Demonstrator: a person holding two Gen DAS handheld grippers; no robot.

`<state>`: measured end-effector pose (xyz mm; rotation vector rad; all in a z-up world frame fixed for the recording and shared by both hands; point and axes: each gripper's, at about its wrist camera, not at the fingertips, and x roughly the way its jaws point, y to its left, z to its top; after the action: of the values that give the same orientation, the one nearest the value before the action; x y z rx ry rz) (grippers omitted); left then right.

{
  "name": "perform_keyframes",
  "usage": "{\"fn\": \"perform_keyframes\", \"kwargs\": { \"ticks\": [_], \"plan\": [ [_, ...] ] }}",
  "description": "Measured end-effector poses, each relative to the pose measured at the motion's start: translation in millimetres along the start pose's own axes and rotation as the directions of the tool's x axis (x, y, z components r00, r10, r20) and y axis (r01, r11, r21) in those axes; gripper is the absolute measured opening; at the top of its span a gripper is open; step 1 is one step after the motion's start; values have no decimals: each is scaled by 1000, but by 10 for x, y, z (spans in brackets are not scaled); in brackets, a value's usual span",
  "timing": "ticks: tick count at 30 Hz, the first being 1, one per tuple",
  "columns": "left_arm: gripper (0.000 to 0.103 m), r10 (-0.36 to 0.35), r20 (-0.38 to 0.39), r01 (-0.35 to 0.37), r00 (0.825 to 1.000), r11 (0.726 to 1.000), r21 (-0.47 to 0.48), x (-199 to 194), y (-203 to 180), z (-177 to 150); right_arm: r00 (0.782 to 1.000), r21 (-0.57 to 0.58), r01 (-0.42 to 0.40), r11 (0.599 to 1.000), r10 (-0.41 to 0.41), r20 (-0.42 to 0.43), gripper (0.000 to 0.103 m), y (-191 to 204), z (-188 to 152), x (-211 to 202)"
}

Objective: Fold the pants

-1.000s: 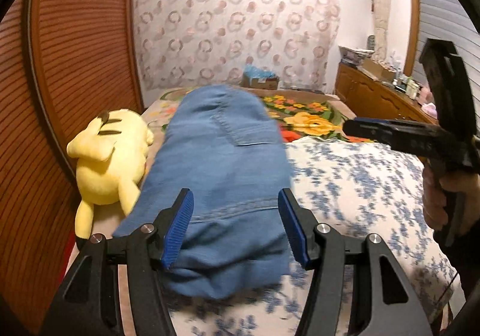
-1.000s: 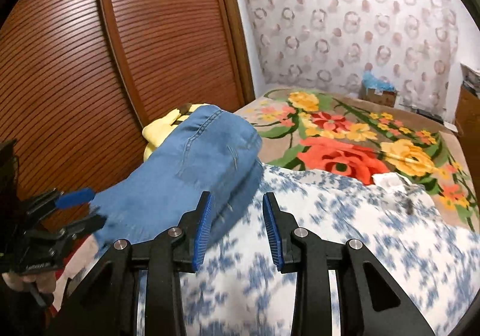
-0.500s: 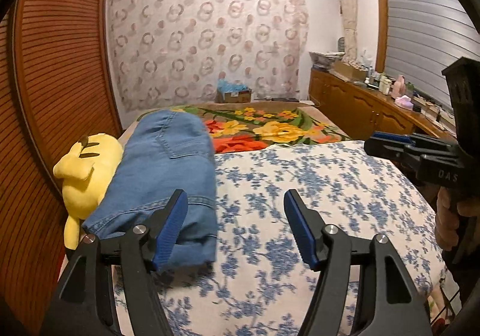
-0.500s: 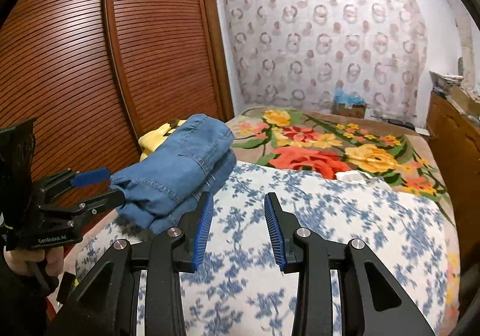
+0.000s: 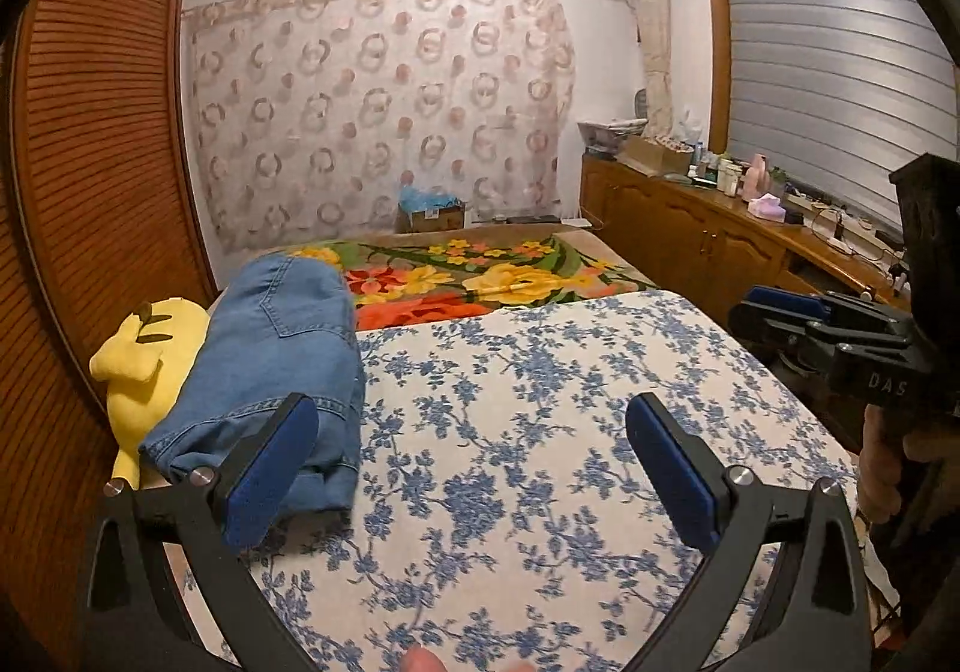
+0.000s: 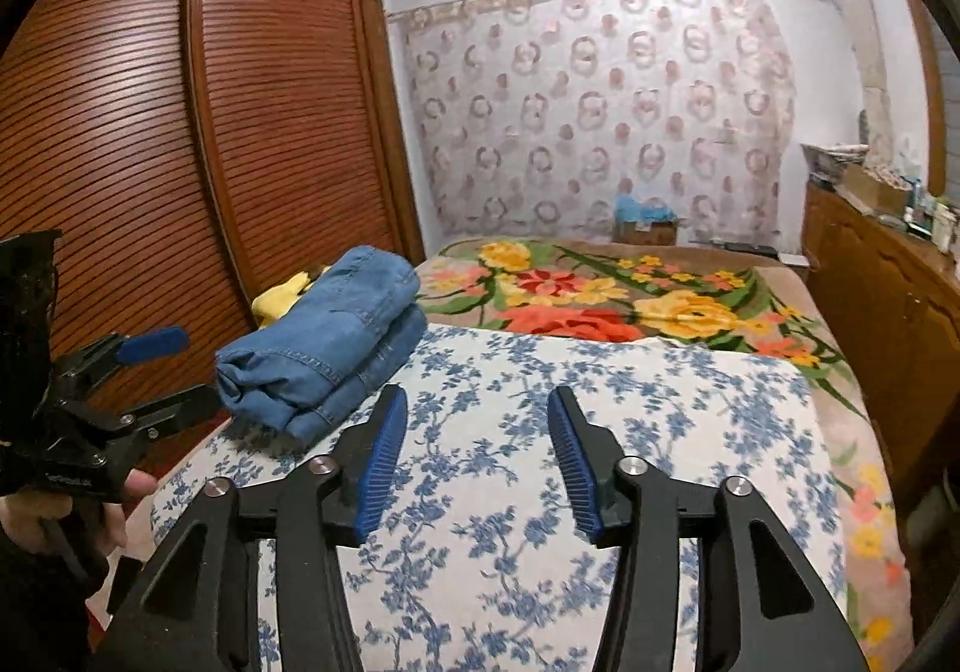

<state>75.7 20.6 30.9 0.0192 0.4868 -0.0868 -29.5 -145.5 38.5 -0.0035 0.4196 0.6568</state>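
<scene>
Left wrist view: my left gripper [image 5: 474, 462] stands wide, its jaws having just been opening, with only the sheet [image 5: 540, 432] between them. The jeans [image 5: 270, 366] lie folded at the bed's left edge, just past my left finger, which overlaps their near end in the picture without pressing on it. Their long axis runs away from me toward the far wall, and a yellow plush [image 5: 141, 372] sits against their far side. A second ago the jeans lay straight ahead between the jaws; now they are off to the left and the view takes in more of the room.

Right wrist view: my right gripper [image 6: 474, 456] is partly spread, jaws also just opening, nothing between them. The jeans [image 6: 327, 336] sit ahead and left, well apart from it; the left gripper [image 6: 162, 372] is far nearer. Earlier the stack was close to these fingers; it now looks smaller and farther off.

I judge the fold done and both hands clear of it.
</scene>
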Motion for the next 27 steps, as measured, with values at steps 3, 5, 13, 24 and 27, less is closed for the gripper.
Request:
{"fn": "perform_keyframes", "kwargs": {
  "ticks": [3,5,13,24,27],
  "plan": [
    [103,5,13,-5,1000,1000,6,-122,-108,11,1000,9,16,1000,-16,16,60,35,-43,-180],
    [102,32,21,-32,999,999,7,-185,-164,23,999,12,33,999,-33,27,65,51,-80,-299],
    [102,53,37,-53,998,999,-9,-356,-255,45,990,21,126,992,-127,62,82,172,-138,-685],
    [102,71,33,-70,997,997,-17,-390,-255,-3,984,27,160,987,-161,77,82,227,-152,-789],
    [102,72,31,-72,997,997,-23,-386,-243,-14,984,24,160,987,-161,78,82,214,-160,-780]
  ]
}}
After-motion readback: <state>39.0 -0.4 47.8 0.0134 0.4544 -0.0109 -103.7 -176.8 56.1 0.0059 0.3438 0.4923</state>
